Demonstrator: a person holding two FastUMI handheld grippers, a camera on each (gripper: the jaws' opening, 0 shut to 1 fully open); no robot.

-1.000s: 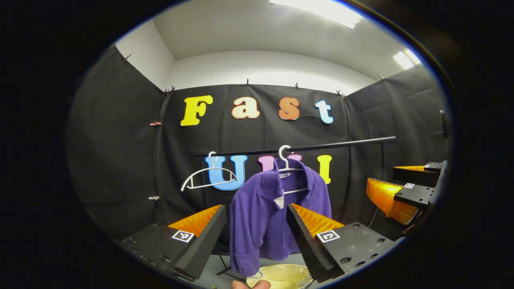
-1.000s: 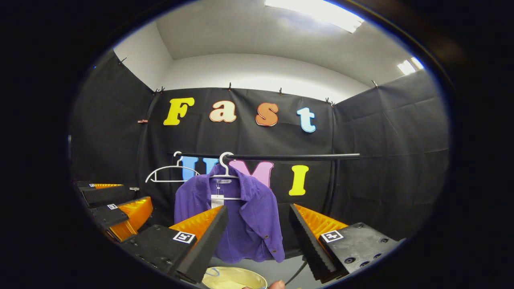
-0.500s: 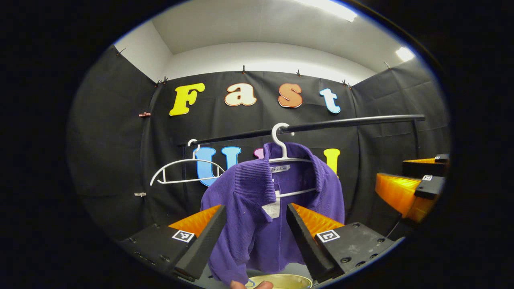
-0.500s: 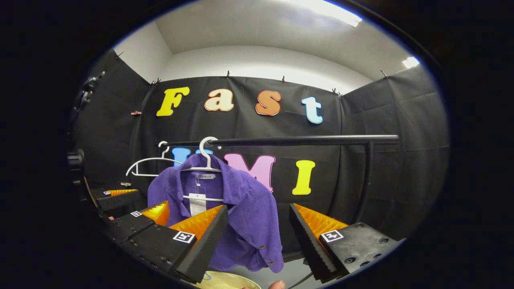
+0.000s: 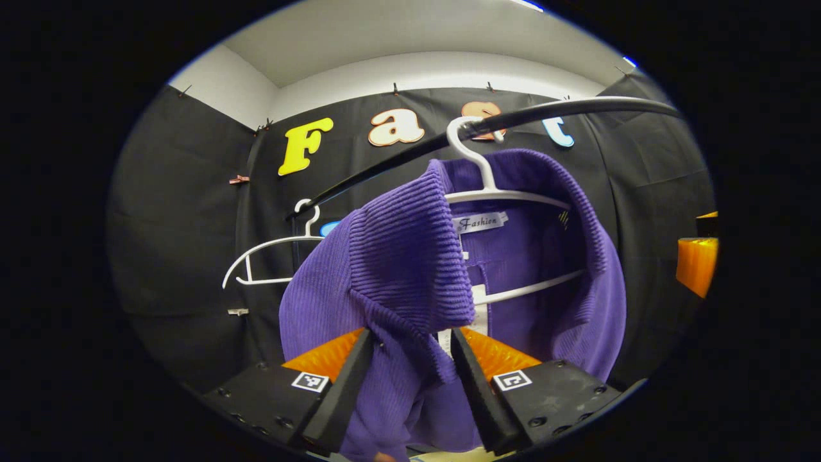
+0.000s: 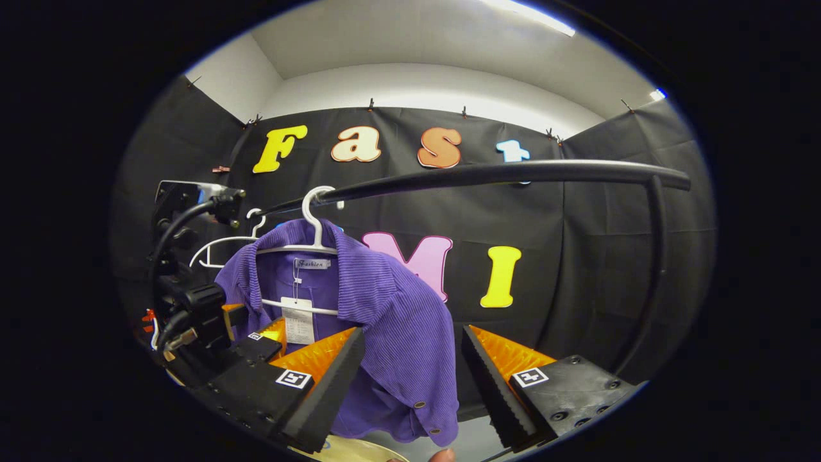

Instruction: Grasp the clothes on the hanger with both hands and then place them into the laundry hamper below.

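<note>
In the left gripper view, an empty white hanger [image 5: 266, 253] hangs at left on the black rail [image 5: 551, 110]. At centre the purple shirt [image 5: 410, 269] hangs on its hanger [image 5: 497, 192], its collar lying between the left gripper [image 5: 407, 350]'s spread fingers. In the right gripper view, the shirt sits left of centre, and the right gripper [image 6: 414, 359] is spread wide, grasping nothing. The laundry hamper [image 6: 343, 451] peeks in at the bottom edge.

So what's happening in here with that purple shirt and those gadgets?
A person holds a pair of tongs in each hand and is reaching for a purple shirt on a white hanger on a black rail. The left tongs are open, with the shirt's front between the fingers. The right tongs are open, just short of the shirt's other side. An empty hanger hangs beside it. Nothing is gripped yet.
</note>
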